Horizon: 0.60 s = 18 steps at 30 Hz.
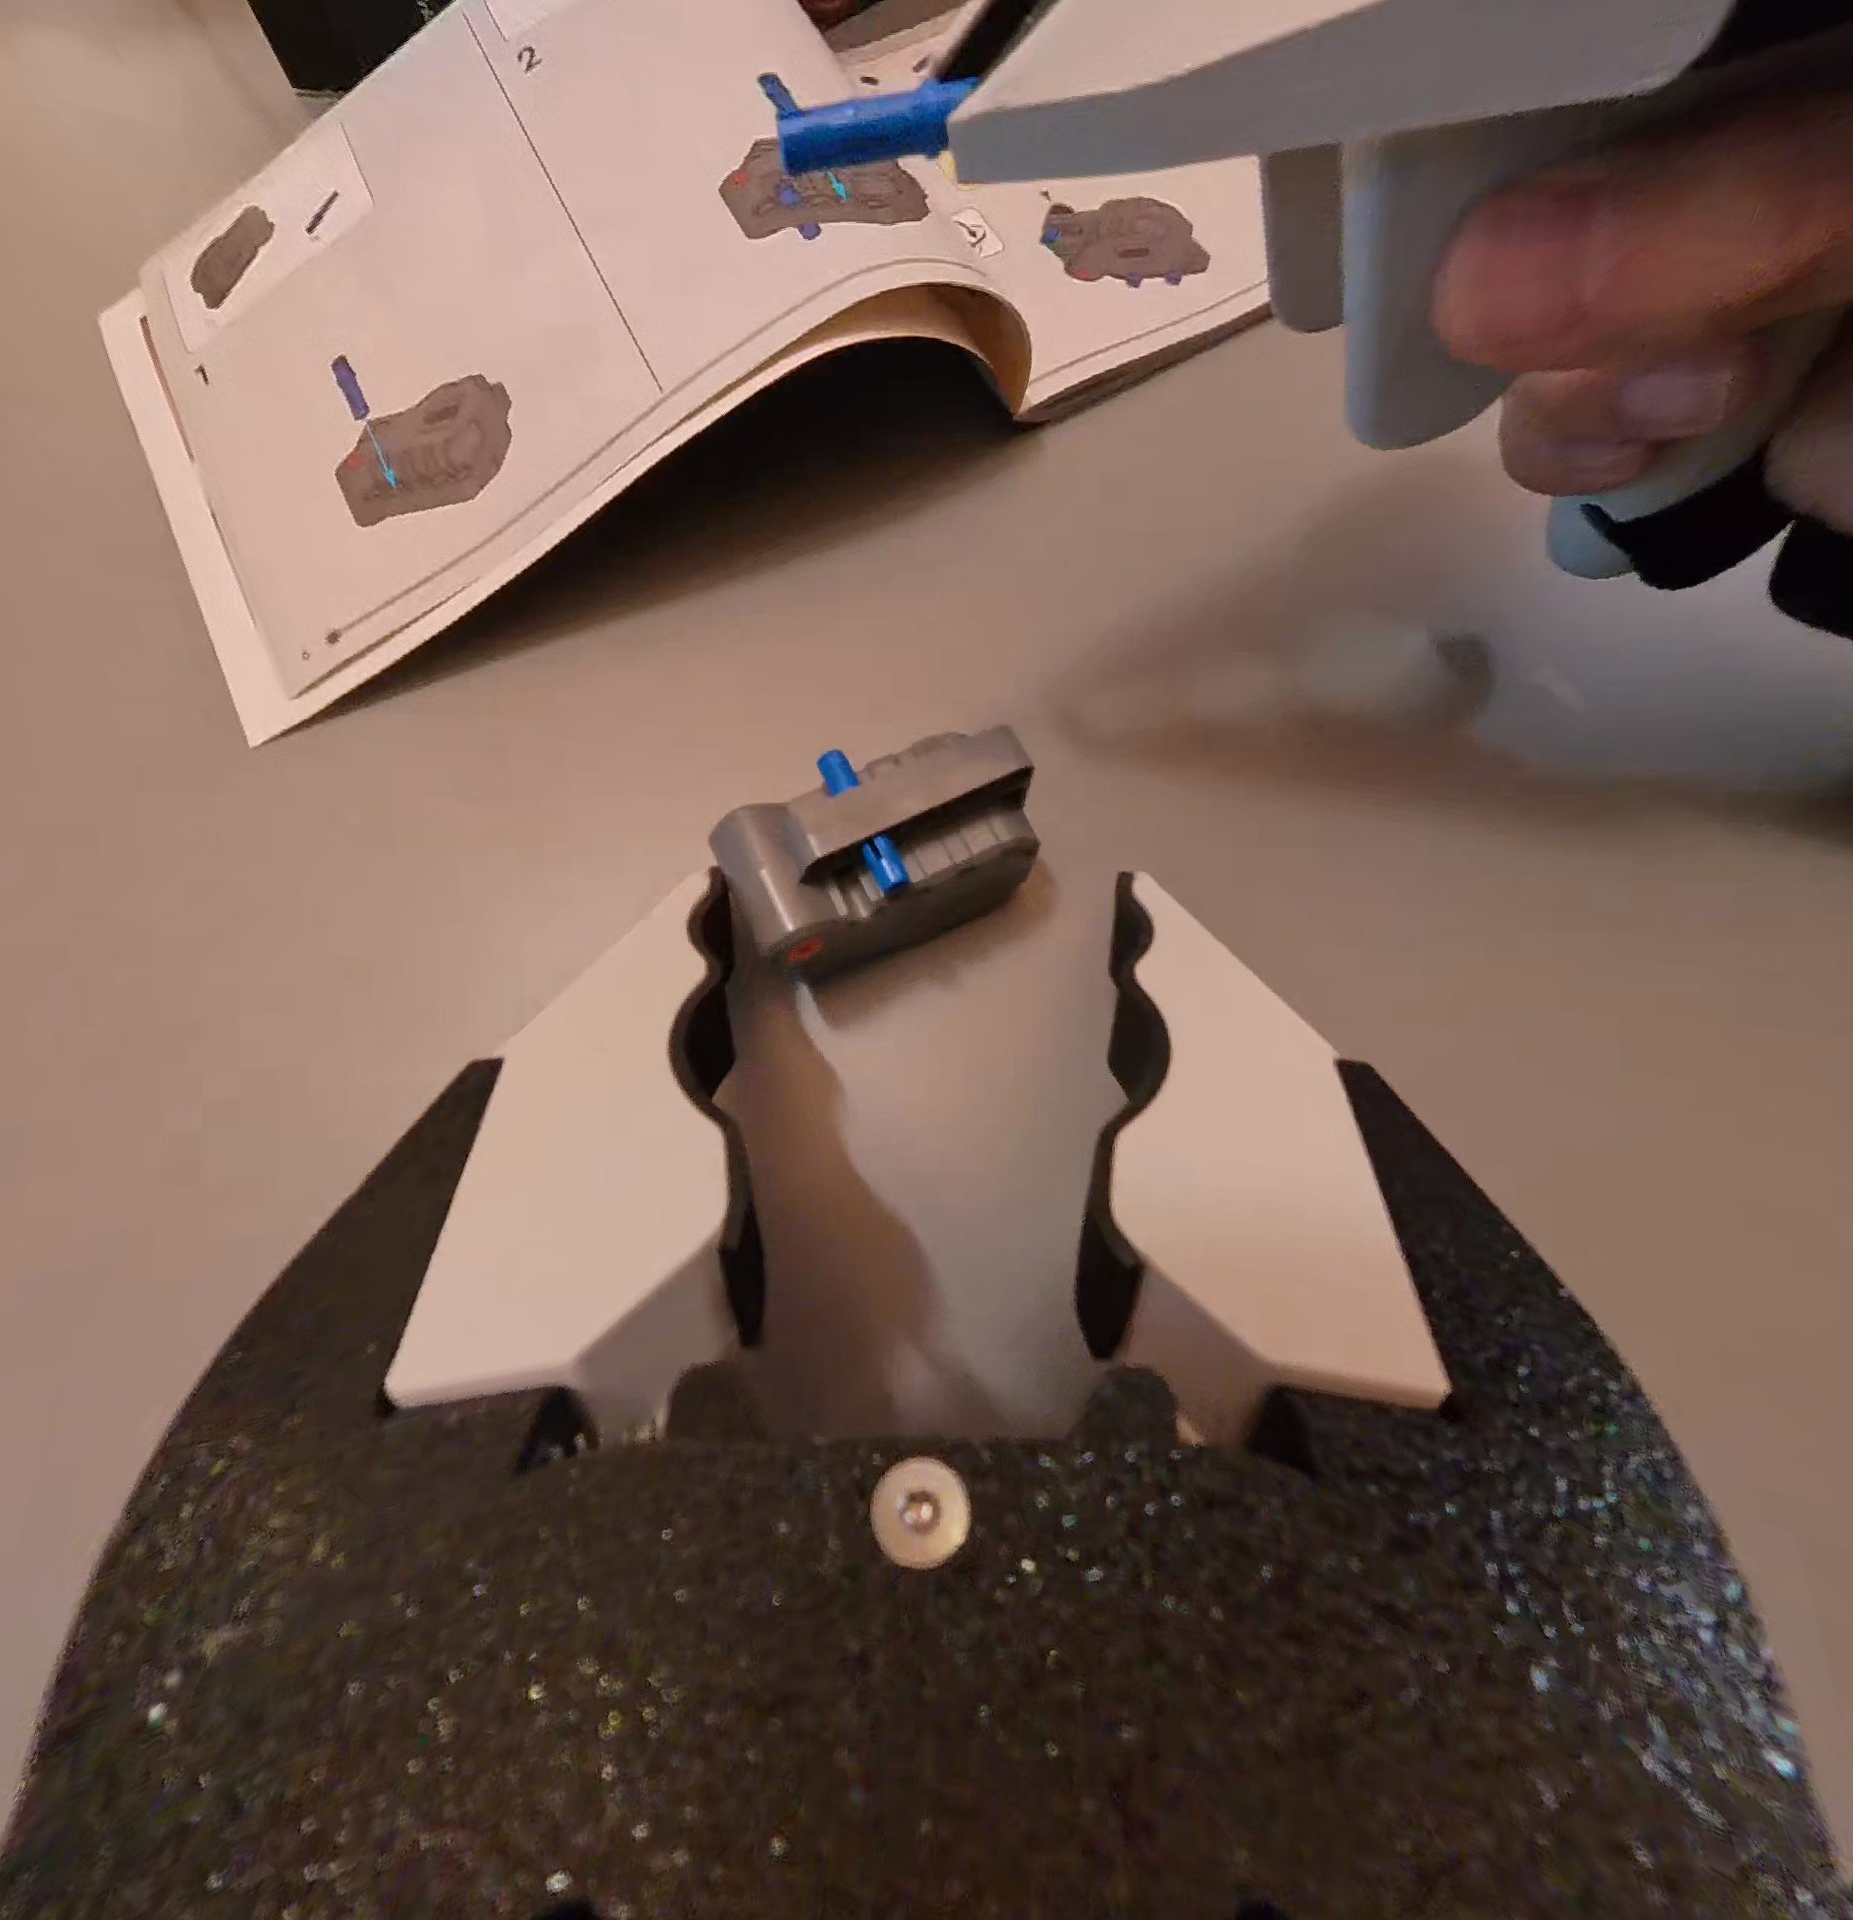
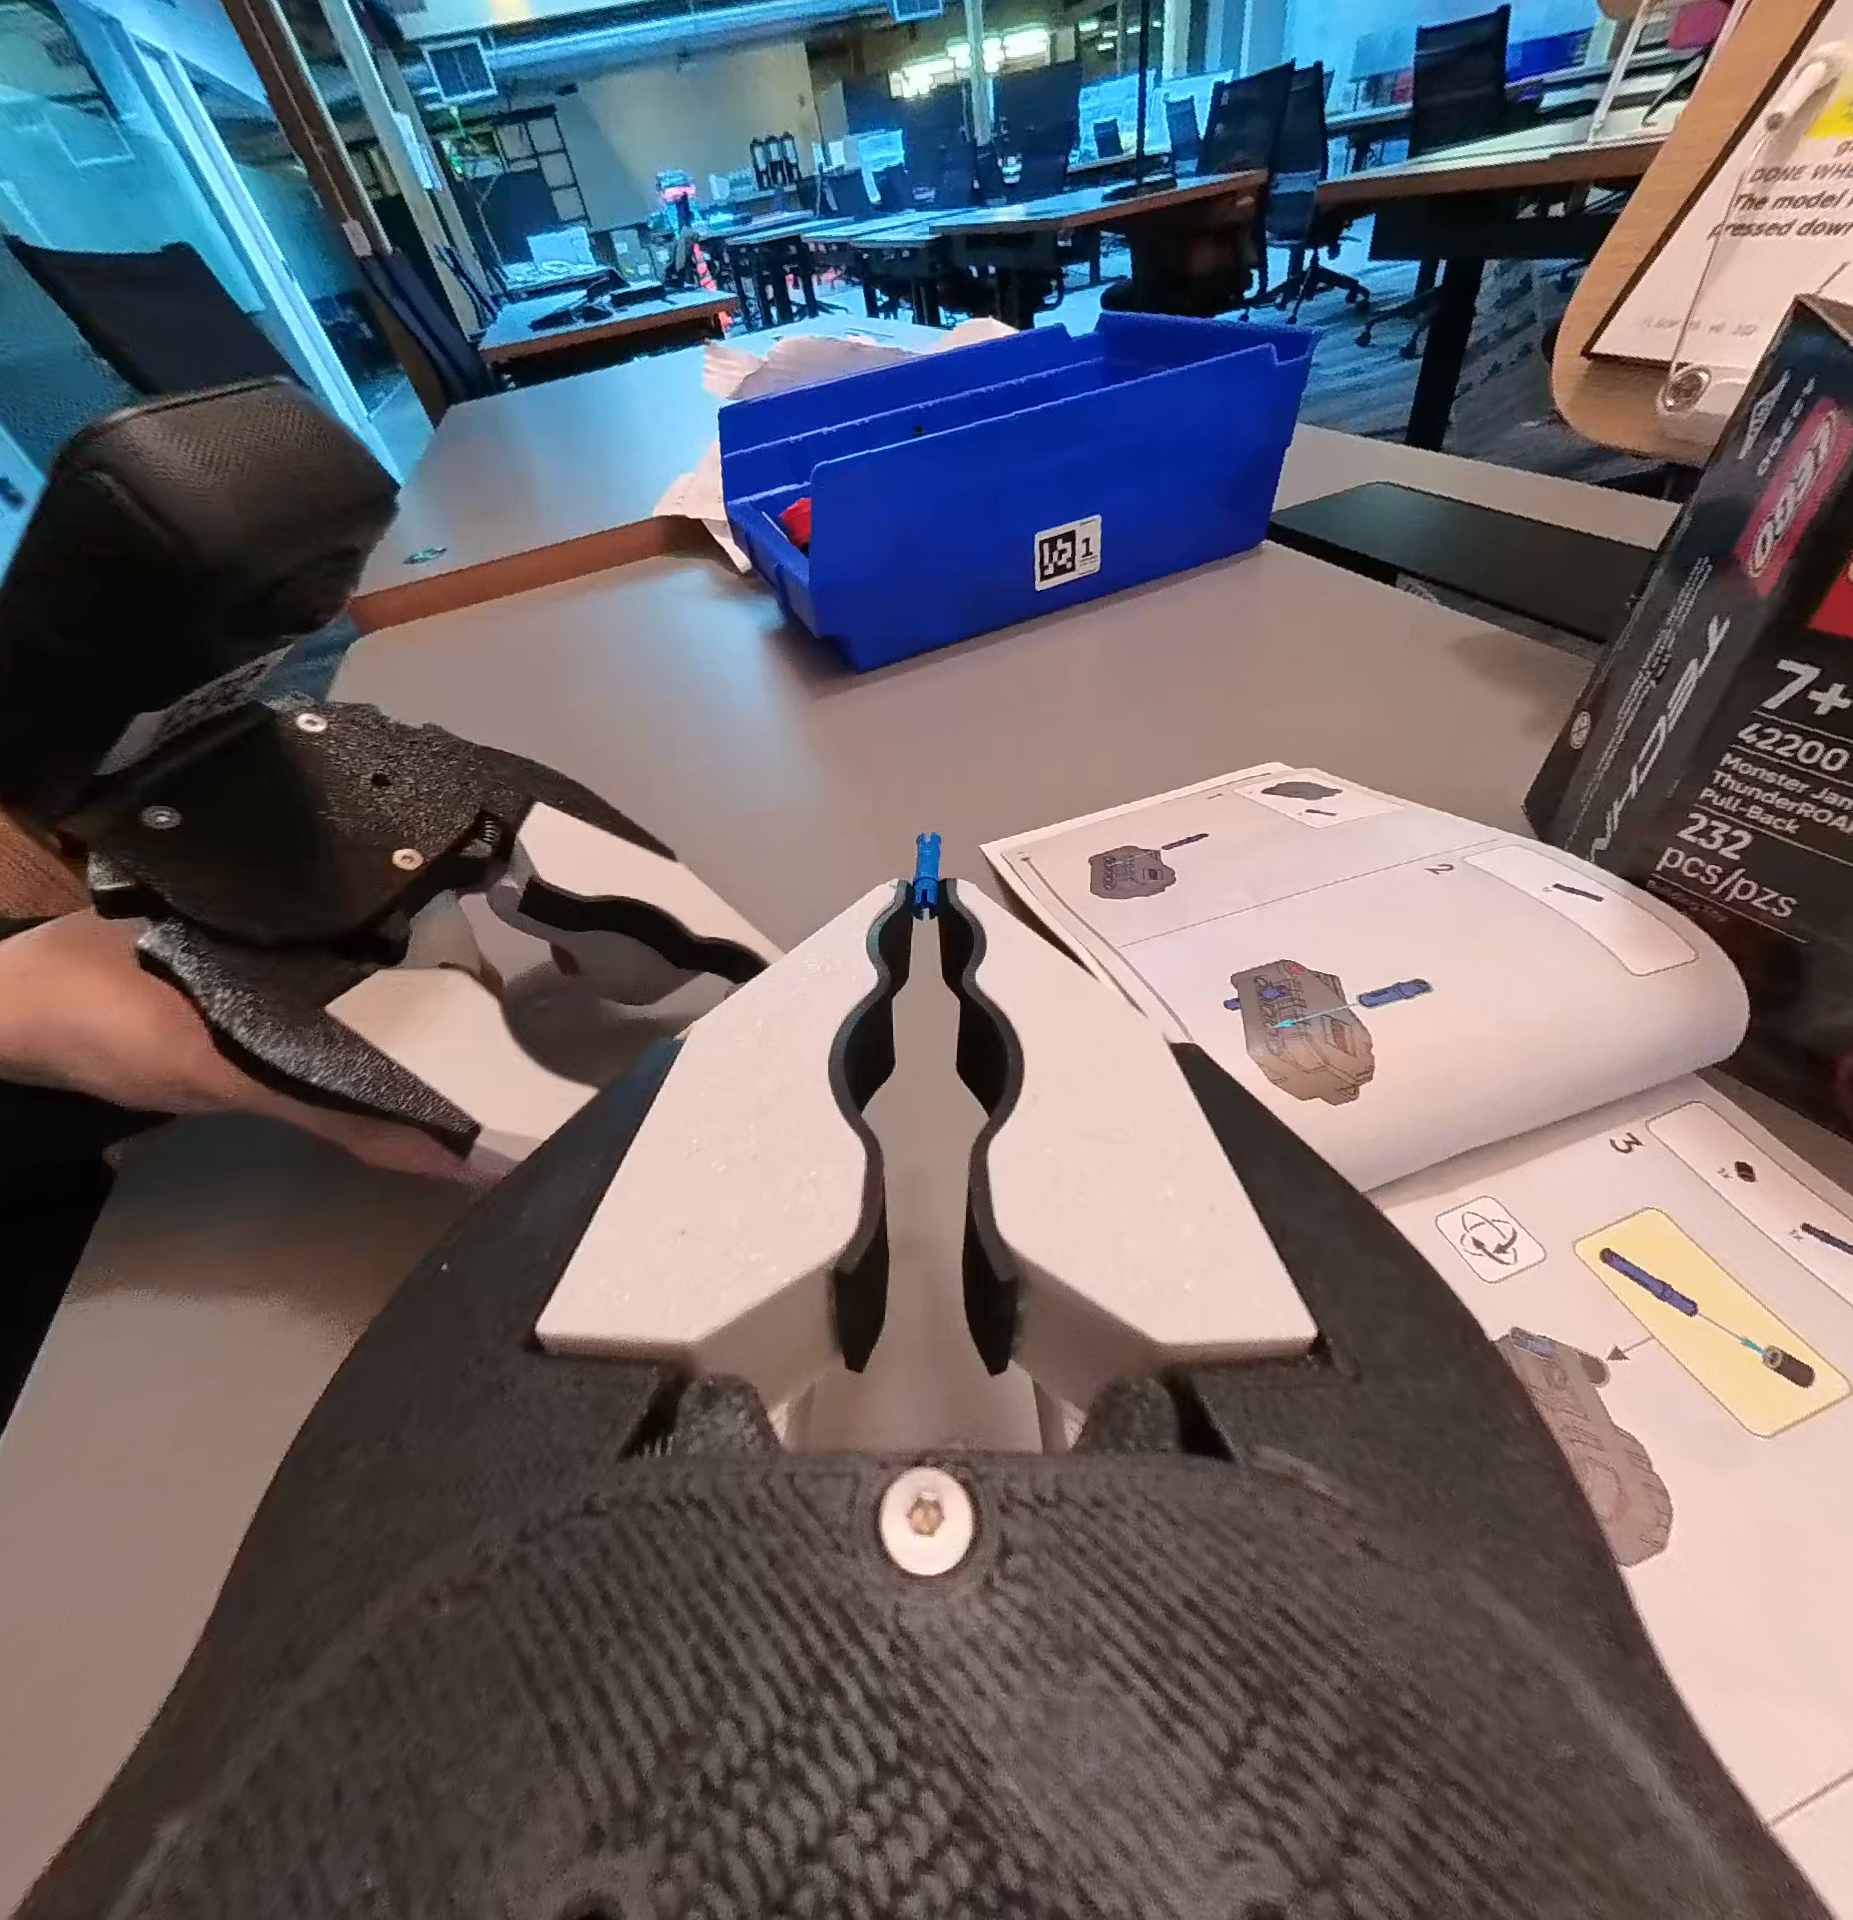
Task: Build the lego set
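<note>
We see the left gripper (image 1: 917, 904) low over the grey counter (image 1: 278, 935), its fingers (image 1: 631, 1091) spread wide with nothing between them. Just past their tips, in the middle of the left wrist frame, the grey lego block (image 1: 880, 857) lies on the counter, touching or almost touching the left fingertip; we cannot tell which. A blue pin (image 1: 862, 821) passes through the block, one end standing up above it and the other showing in the slot along its side.

At the upper right of that frame the right gripper (image 1: 963, 130) is held up above the open instruction booklet (image 1: 465, 343), and a second blue pin (image 1: 865, 130) sticks out sideways from its tips. A hand (image 1: 1670, 312) grips its handle.

In the right wrist view we see that gripper's fingers (image 2: 766, 1091) pressed nearly together, pinching the second blue pin (image 2: 926, 868) at the very tips, near the frame's centre. The left gripper (image 2: 631, 925) shows at the left edge with its jaws apart. At the upper middle a blue bin (image 2: 1005, 488) sits on the counter (image 2: 693, 727), the booklet (image 2: 1421, 977) lies open at the right, and a dark lego box (image 2: 1732, 644) stands upright at the right edge.
</note>
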Motion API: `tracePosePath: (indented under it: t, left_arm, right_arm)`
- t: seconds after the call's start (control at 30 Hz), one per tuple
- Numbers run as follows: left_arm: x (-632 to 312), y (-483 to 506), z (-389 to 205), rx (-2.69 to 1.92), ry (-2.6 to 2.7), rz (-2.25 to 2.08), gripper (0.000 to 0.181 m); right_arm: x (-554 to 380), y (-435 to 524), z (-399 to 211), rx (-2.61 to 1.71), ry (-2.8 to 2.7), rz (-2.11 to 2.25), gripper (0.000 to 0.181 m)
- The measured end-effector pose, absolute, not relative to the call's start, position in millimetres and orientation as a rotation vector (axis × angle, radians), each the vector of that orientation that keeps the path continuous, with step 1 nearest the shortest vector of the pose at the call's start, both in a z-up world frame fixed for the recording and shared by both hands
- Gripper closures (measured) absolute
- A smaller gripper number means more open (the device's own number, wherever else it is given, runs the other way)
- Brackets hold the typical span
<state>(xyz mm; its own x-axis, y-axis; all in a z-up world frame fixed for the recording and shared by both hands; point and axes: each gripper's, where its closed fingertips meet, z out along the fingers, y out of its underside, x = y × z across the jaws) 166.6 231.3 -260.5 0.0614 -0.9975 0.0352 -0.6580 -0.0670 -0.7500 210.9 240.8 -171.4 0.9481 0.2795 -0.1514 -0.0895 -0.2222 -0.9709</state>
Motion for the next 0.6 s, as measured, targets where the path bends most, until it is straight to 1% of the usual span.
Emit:
tracePosePath:
  t: [0.1, 0.13, 0.17, 0.2, 0.23, 0.3, 0.33, 0.43, 0.47, 0.53, 0.6]
  left_arm:
    - [166.7, 233.3, -255.4, -1.698, 1.711, -0.822, 0.129]
    - [164.8, 234.4, -256.1, -1.639, 1.770, -0.807, 0.130]
    - [162.1, 235.1, -258.0, -1.554, 1.854, -0.785, 0.137]
    - [159.1, 236.9, -260.6, -1.458, 1.937, -0.756, 0.149]
    - [158.1, 240.2, -261.4, -1.366, 1.989, -0.740, 0.153]
    - [157.0, 245.7, -260.6, -1.244, 2.058, -0.749, 0.156]
    - [156.6, 248.9, -259.4, -1.232, 2.072, -0.768, 0.153]
    - [154.8, 259.2, -251.3, -1.309, 2.059, -0.848, 0.131]
    - [154.2, 259.2, -243.9, -1.303, 2.047, -0.892, 0.127]
    - [153.1, 249.8, -219.7, -1.188, 2.016, -1.014, 0.131]
    - [152.2, 233.4, -193.4, -1.044, 2.003, -1.116, 0.140]
  right_arm:
    - [208.7, 239.8, -174.8, -1.782, -0.153, 0.374, 0.178]
    - [207.7, 239.0, -176.2, -1.790, -0.158, 0.389, 0.178]
    - [204.1, 237.4, -178.6, -1.806, -0.176, 0.424, 0.178]
    - [200.1, 235.6, -182.3, -1.828, -0.192, 0.466, 0.178]
    - [198.3, 234.5, -185.8, -1.847, -0.196, 0.491, 0.178]
    - [190.7, 230.0, -192.1, -1.884, -0.224, 0.572, 0.179]
    - [188.9, 228.5, -193.9, -1.895, -0.230, 0.599, 0.179]
    - [184.2, 219.8, -195.6, -1.912, -0.260, 0.696, 0.179]
    - [181.8, 215.6, -195.6, -1.913, -0.264, 0.756, 0.179]
    - [180.6, 209.3, -193.8, -1.902, -0.251, 0.856, 0.179]
    - [180.7, 205.0, -190.2, -1.887, -0.241, 0.925, 0.179]
